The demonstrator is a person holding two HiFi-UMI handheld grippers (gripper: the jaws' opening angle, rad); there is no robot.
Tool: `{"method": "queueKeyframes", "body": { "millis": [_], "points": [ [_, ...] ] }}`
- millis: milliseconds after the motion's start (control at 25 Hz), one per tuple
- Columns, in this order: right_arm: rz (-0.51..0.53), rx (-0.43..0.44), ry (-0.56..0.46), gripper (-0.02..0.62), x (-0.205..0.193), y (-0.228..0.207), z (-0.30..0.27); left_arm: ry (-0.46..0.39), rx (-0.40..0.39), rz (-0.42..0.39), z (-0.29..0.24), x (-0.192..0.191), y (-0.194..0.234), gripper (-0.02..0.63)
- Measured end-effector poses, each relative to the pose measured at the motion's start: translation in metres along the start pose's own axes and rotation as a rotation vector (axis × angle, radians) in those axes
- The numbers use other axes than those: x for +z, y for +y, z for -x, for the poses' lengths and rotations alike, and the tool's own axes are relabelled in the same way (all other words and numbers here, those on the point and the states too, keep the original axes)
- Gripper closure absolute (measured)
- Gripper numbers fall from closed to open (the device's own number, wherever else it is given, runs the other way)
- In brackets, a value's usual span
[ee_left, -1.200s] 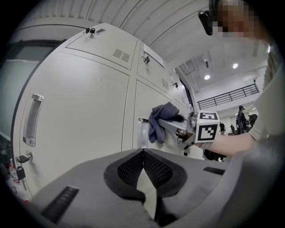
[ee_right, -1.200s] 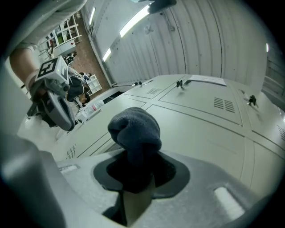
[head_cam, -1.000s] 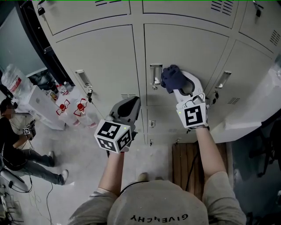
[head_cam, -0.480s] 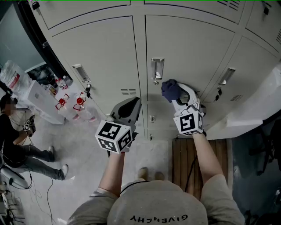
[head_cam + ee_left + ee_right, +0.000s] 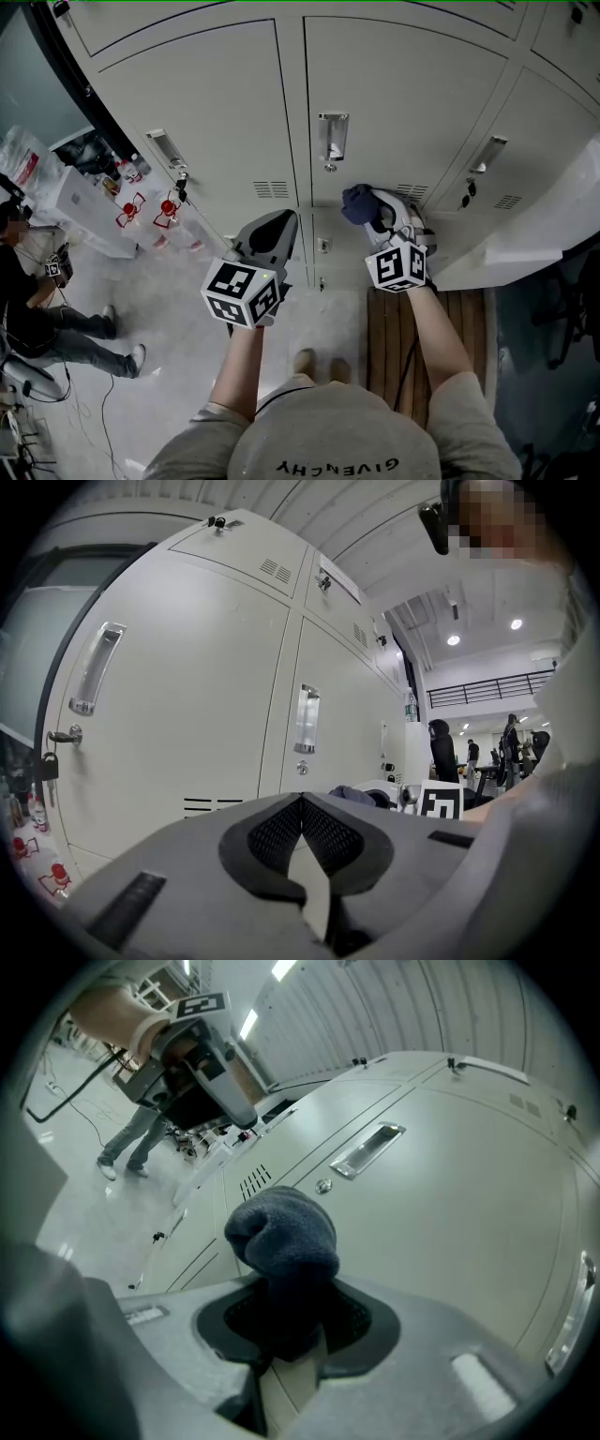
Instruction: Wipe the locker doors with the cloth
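Right gripper view looks along the right claw [image 5: 291,1330]. Its jaws are pinched tight on the dark blue cloth [image 5: 281,1232]. The cloth sticks out past the jaw tips in a round lump. Just past the lump is the pale locker door [image 5: 450,1194]. The lump looks like it touches the door, but I cannot be sure. A bit farther up the door from the claw is a small round lock [image 5: 323,1186], and then the long handle [image 5: 367,1147].

In the head view, this claw holds the cloth low on the middle door, right beside the little air slots [image 5: 411,190]. The handle is well above the claw.

The left claw [image 5: 300,803] hangs to the left of the right claw and a little back from the lockers. Its jaws are closed together, with nothing between them. Far off to its left, some bottles with red marks [image 5: 150,214] stand on the floor.

I think the step now is wiping the middle door, with the cloth down near the bottom of it. The next move needs the cloth pushed flat on the door and slid along it. The right claw must squeeze hard so the cloth does not slip out. It should also go around the handle and not bump it.
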State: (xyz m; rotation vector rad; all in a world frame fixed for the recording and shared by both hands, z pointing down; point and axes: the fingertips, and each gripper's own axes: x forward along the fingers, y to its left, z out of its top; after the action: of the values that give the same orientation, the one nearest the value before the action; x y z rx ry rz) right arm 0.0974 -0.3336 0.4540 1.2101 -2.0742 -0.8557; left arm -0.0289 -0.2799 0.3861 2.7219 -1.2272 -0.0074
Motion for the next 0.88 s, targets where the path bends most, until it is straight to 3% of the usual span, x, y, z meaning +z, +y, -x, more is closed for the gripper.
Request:
{"method": "queueKeyframes", "body": {
  "millis": [240,400,880],
  "points": [
    [-0.001,0.052,0.057,0.488,-0.018,0.017,-0.001,0.02,0.005,0.004,-0.001,-0.009,-0.001,0.607],
    [0.032,0.027,-0.012,0.486,0.008,0.004,0.016,0.021,-0.006,0.001,-0.003,-0.009,-0.006,0.607],
    [0.049,-0.36,-0.225,0.486,0.14,-0.206,0.091,-0.058,-0.069,-0.056,-0.024,0.035,-0.028,0.607]
  ]
}}
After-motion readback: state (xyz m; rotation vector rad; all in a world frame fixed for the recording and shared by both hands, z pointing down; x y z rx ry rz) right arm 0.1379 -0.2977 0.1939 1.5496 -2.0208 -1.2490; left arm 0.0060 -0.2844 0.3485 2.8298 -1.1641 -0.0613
